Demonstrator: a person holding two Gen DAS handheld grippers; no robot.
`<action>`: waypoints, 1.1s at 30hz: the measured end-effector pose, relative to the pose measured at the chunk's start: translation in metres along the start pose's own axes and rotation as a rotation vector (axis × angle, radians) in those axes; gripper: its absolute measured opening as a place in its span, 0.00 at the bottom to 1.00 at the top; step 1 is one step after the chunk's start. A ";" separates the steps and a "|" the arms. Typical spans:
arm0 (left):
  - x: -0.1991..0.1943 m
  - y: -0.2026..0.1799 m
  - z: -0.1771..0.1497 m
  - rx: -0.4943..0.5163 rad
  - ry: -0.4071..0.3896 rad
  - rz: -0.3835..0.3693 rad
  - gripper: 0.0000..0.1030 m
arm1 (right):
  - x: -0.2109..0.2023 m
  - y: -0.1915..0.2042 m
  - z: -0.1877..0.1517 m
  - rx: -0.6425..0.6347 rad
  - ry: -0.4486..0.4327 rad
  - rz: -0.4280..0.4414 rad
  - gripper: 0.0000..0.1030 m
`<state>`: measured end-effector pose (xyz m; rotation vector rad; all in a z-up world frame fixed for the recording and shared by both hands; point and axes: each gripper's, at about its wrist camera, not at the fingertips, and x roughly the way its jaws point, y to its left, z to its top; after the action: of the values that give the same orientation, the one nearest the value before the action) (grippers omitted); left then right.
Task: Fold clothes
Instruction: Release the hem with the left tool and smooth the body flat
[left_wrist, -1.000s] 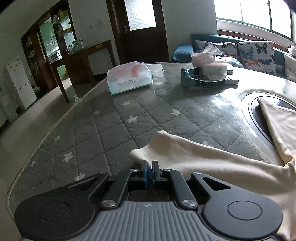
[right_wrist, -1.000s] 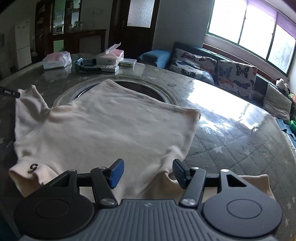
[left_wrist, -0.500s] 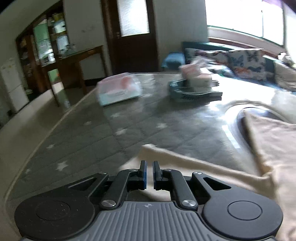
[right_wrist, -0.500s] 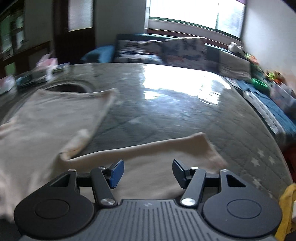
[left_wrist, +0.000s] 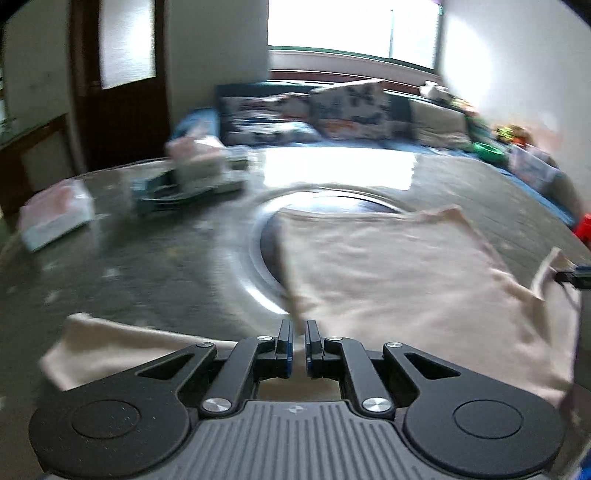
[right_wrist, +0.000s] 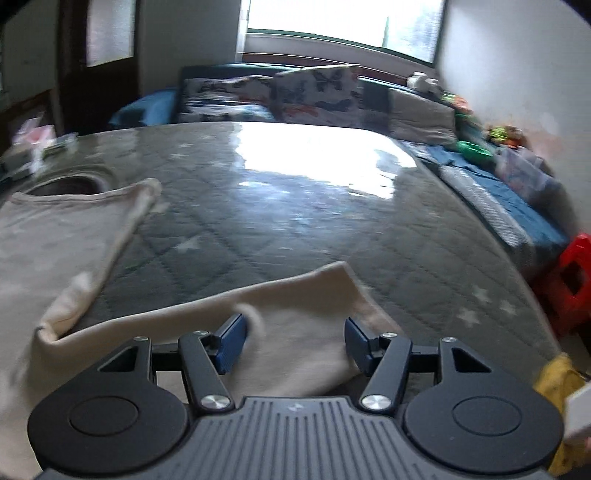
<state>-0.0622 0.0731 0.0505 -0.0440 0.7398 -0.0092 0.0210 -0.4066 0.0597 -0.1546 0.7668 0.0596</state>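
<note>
The cream garment (left_wrist: 399, 280) lay spread flat on the quilted grey counter (left_wrist: 147, 266), its far hem over the round recess (left_wrist: 325, 201) at the counter's centre. In the left wrist view one sleeve (left_wrist: 122, 347) reached out to the near left. In the right wrist view the other sleeve (right_wrist: 280, 325) lay across the near edge, well right of the body.

The left tongs (left_wrist: 299, 343) were clenched, jaws nearly touching, above the near edge of the garment; whether any cloth was pinched could not be told. A second earlier they had faced the left sleeve tip; the view had since swung right to take in the whole body, and it was blurred.

The right tongs (right_wrist: 293, 341) stood released, jaws wide, over the right sleeve, gripping nothing. A second earlier they had hovered over the collar end of the body.

At the far left of the counter sat a tissue pack (left_wrist: 55, 218) and a tissue box (left_wrist: 195, 162). A cushioned sofa (right_wrist: 295, 96) ran beyond the counter under the window.
</note>
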 end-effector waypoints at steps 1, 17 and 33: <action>0.003 -0.006 -0.001 0.012 0.006 -0.020 0.08 | 0.000 -0.002 -0.001 0.005 0.002 -0.018 0.58; 0.031 -0.023 -0.014 0.061 0.061 -0.086 0.09 | 0.004 -0.013 0.001 -0.001 0.019 -0.094 0.58; 0.026 -0.018 -0.010 0.041 0.052 -0.104 0.09 | -0.033 0.088 0.038 -0.181 -0.073 0.322 0.49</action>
<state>-0.0494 0.0538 0.0268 -0.0434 0.7884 -0.1250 0.0137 -0.3141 0.0989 -0.1991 0.7077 0.4387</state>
